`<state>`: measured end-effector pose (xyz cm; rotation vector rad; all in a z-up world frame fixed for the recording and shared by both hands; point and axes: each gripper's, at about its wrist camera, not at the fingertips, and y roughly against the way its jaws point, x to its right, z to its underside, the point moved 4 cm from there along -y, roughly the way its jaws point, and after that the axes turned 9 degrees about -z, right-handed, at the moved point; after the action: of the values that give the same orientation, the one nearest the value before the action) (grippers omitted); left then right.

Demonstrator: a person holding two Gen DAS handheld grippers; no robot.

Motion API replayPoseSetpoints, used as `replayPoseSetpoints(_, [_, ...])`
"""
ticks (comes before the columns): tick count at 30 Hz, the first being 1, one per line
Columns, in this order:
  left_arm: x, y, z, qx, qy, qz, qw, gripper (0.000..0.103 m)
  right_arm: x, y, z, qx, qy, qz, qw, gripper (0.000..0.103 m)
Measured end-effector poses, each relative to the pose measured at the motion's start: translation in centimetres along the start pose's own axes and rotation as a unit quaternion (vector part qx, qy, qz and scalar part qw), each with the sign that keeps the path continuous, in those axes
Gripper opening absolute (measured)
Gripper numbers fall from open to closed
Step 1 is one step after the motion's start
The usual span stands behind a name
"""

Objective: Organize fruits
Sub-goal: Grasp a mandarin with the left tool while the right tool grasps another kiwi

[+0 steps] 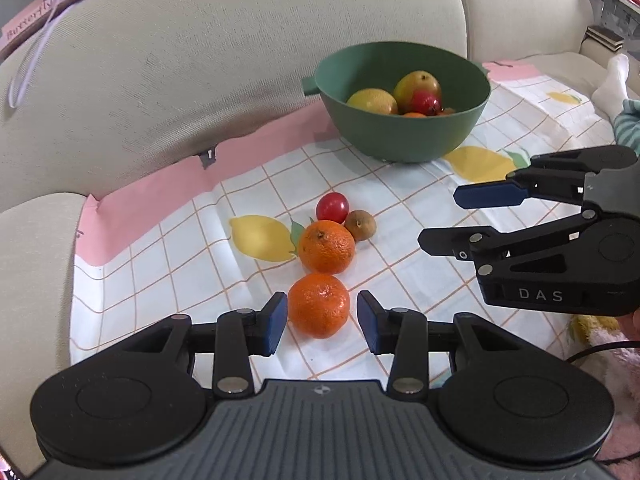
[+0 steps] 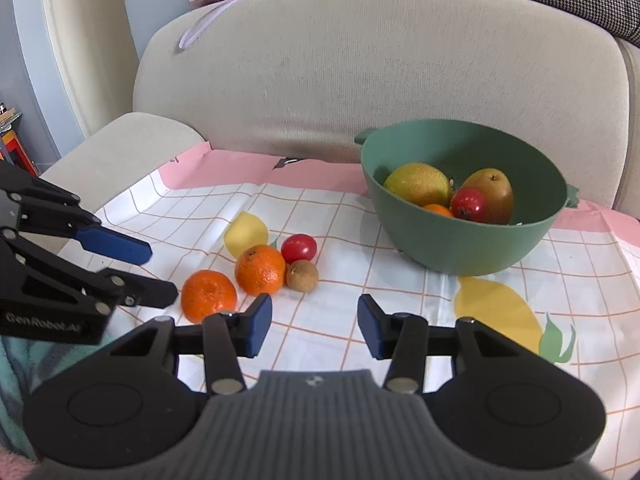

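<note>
Beige sofa cushions carry a gridded lemon-print cloth [image 1: 400, 264] – left gripper [image 1: 322, 320] fingers spread, flanking a dimpled round tangerine [image 1: 319, 305], apparently untouched; right gripper [image 2: 314, 326] spread, nothing between them

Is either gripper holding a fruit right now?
No. The left gripper is open around the near orange, pads not touching; the right gripper is empty.

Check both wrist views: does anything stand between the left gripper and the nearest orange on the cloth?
Nothing visible does. The nearest orange already sits in the gap of the left gripper, whose pads stand apart from it. The second orange lies beyond it.
</note>
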<state>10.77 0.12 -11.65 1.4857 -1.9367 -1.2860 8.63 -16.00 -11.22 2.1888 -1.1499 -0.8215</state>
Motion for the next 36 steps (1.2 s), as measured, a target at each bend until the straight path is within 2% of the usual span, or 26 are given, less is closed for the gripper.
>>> replayPoseSetpoints(5, [0.1,-2.1,0.1,-0.018,0.003,0.006,0.9998,0.051,0.2,-1.5,-0.1,-0.008,0.018,-0.003,1.0,0.044])
replayPoseSetpoints(9, [0.2,-3.4,0.1,-0.037,0.006,0.015,0.9992,0.051,0.3,-2.9,0.0,-0.018,0.034,-0.01,0.999,0.039])
replayPoseSetpoints(12, [0.2,-4.1,0.0,-0.043,0.009,0.01,0.999,0.057,0.1,-3.9,0.0,-0.022,0.056,-0.013,0.998,0.039])
replayPoseSetpoints(17, [-0.3,-4.9,0.1,-0.056,0.026,0.003,0.9981,0.057,-0.3,-5.5,-0.3,-0.029,0.104,-0.011,0.994,0.039])
replayPoseSetpoints(23, [-0.8,-5.2,0.2,-0.062,0.045,0.012,0.997,0.058,-0.8,-7.0,-0.5,-0.039,0.154,-0.009,0.987,0.035])
replayPoseSetpoints(36, [-0.8,-5.6,0.4,-0.065,0.055,0.023,0.9961,0.058,-0.4,-8.4,-0.5,-0.052,0.155,-0.019,0.986,0.03])
